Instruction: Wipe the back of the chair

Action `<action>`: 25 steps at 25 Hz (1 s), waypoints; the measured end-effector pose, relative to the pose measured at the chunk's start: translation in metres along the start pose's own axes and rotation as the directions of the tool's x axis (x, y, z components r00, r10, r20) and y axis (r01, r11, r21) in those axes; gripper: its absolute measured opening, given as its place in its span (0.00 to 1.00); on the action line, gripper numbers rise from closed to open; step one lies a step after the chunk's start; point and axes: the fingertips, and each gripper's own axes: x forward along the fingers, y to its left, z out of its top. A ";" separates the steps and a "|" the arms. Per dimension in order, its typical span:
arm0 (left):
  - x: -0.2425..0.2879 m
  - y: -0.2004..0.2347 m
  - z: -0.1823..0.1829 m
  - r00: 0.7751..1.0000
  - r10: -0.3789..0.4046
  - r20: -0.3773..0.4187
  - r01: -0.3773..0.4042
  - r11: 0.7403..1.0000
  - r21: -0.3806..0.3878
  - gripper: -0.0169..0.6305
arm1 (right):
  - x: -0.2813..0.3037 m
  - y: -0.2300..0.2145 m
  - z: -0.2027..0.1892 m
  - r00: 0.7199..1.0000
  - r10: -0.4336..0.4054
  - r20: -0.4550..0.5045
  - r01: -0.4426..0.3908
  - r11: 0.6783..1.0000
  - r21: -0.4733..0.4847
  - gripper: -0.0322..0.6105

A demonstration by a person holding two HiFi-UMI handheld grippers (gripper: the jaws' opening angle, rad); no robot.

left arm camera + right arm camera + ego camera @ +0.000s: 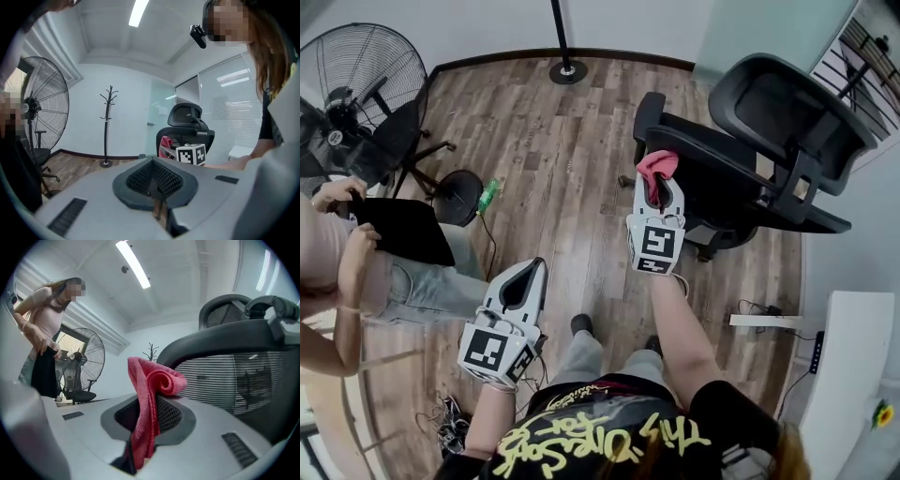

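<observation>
A black mesh office chair stands at the upper right of the head view, turned so its back fills the right of the right gripper view. My right gripper is shut on a pink cloth, held just beside the chair's left edge. The cloth rises folded out of the jaws, close to the mesh; I cannot tell whether they touch. My left gripper hangs lower left over the wood floor, shut with nothing in it. From the left gripper, the chair and cloth lie ahead.
A large floor fan stands at the far left. A person holding a black item stands beside me on the left. A coat stand's base, a black stool and a green bottle sit behind. A white desk is at right.
</observation>
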 end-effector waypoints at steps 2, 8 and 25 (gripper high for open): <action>0.000 0.000 -0.001 1.000 0.001 0.000 -0.001 1.000 0.003 0.02 | 0.004 0.004 -0.002 1.000 0.013 -0.010 -0.013 1.000 -0.011 0.15; -0.004 0.006 -0.004 1.000 0.025 -0.009 -0.026 1.000 -0.009 0.02 | 0.020 0.013 -0.009 0.999 0.027 -0.047 -0.028 0.999 -0.016 0.15; 0.015 -0.022 0.009 0.998 -0.055 0.007 0.055 0.999 0.003 0.02 | -0.043 0.029 0.020 0.987 0.157 0.024 -0.158 0.985 0.062 0.15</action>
